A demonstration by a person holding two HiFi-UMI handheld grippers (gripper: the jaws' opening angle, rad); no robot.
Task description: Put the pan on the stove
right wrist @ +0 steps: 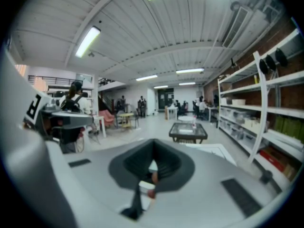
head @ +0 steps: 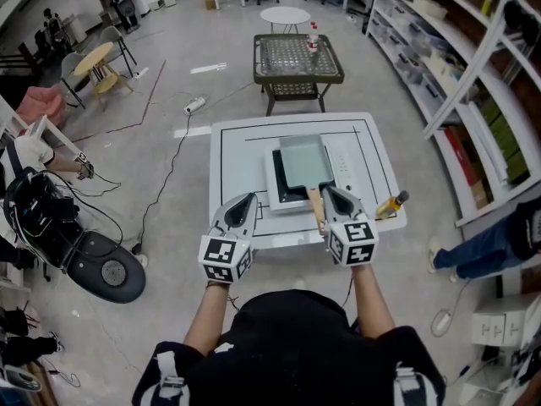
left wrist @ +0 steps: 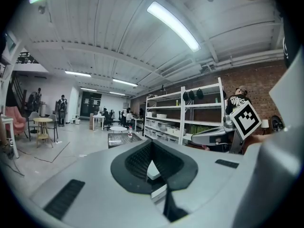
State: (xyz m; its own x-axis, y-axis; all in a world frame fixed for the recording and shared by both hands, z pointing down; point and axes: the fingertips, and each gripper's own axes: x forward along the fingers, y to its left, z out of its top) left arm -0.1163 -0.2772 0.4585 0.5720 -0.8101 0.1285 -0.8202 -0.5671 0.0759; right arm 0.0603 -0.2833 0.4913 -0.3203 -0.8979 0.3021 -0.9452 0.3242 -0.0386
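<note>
A rectangular grey pan [head: 303, 166] sits on the white stove [head: 342, 163], which stands on the white table [head: 241, 150]. The pan's wooden handle [head: 315, 205] points toward me. My right gripper [head: 331, 191] is shut, with its tip just right of the handle; a brown bit of the handle [right wrist: 152, 177] shows low between its dark pads. I cannot see it gripping anything. My left gripper [head: 247, 200] hovers over the table's near left part, apart from the pan, jaws together and empty.
A small yellow bottle [head: 391, 202] lies at the table's right edge. Beyond the table stands a dark wicker table [head: 297, 60] with a bottle on it. Shelving [head: 473, 83] runs along the right, with a person's legs [head: 490, 244] beside it. A wheeled machine base [head: 101, 269] stands at the left.
</note>
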